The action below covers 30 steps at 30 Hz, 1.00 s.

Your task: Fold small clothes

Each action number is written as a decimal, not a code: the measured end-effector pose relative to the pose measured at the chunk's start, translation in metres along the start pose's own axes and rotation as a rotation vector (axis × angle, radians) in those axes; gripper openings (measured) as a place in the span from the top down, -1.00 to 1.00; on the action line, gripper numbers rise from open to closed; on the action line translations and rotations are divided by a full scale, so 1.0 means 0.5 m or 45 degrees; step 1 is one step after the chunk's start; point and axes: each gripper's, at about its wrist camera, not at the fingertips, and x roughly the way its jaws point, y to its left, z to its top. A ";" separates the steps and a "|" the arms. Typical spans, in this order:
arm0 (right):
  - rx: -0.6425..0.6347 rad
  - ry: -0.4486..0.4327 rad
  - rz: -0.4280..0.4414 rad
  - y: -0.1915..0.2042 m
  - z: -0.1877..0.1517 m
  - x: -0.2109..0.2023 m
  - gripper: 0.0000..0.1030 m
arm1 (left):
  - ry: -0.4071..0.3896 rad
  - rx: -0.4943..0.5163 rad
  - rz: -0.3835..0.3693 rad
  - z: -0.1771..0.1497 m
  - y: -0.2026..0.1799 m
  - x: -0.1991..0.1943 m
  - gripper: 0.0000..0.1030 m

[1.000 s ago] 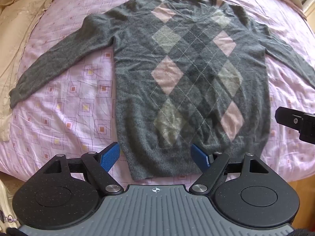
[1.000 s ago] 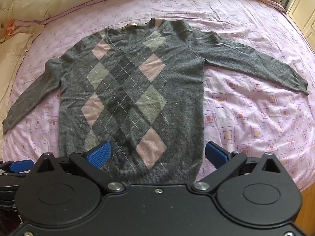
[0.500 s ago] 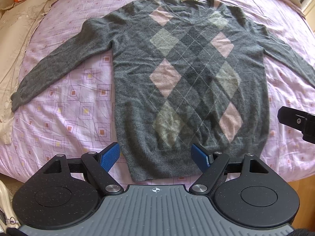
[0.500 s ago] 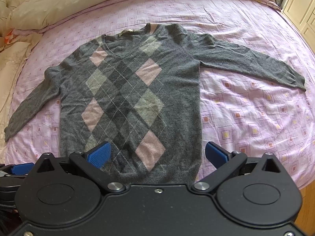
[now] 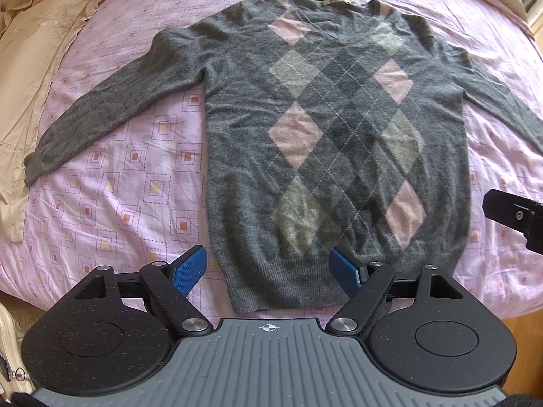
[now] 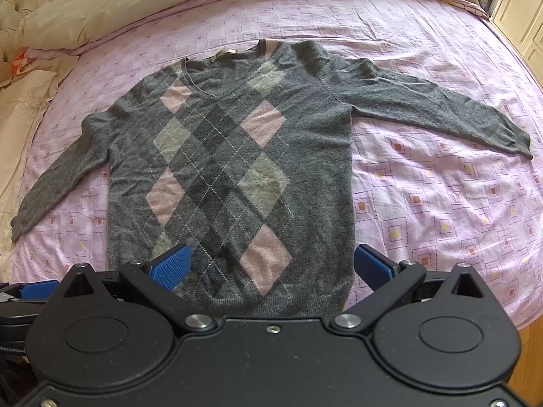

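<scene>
sweater flat on the bed, nothing folded yet

my left tool and right tool, both wide open and empty, have pulled back slightly from the sweater; its hem sits at 6 o'clock.

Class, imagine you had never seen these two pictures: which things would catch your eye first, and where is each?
A grey sweater with pink and pale diamonds lies flat, sleeves spread, in the middle of a pink patterned bedsheet. Near its hem, the left gripper and right gripper are open, holding nothing. Cream bedding lies bunched at the far edge.
</scene>
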 end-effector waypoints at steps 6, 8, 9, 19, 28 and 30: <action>0.000 0.002 0.000 0.001 0.003 -0.001 -0.97 | -0.007 -0.007 0.007 0.002 0.004 -0.003 -0.52; -0.001 0.002 0.001 0.001 0.002 -0.001 -0.97 | -0.008 -0.010 0.007 0.003 0.004 -0.003 -0.52; -0.002 0.002 0.000 0.002 0.002 -0.001 -0.97 | -0.008 -0.010 0.007 0.003 0.005 -0.003 -0.52; 0.000 0.008 0.004 0.012 0.007 0.001 -0.97 | -0.006 -0.008 0.003 0.005 0.006 -0.002 -0.52; 0.013 0.023 0.028 0.017 0.014 0.013 -0.97 | -0.003 -0.004 0.009 0.016 0.009 0.003 -0.52; 0.013 0.025 0.031 0.020 0.015 0.014 -0.97 | -0.005 -0.001 0.011 0.017 0.011 0.004 -0.52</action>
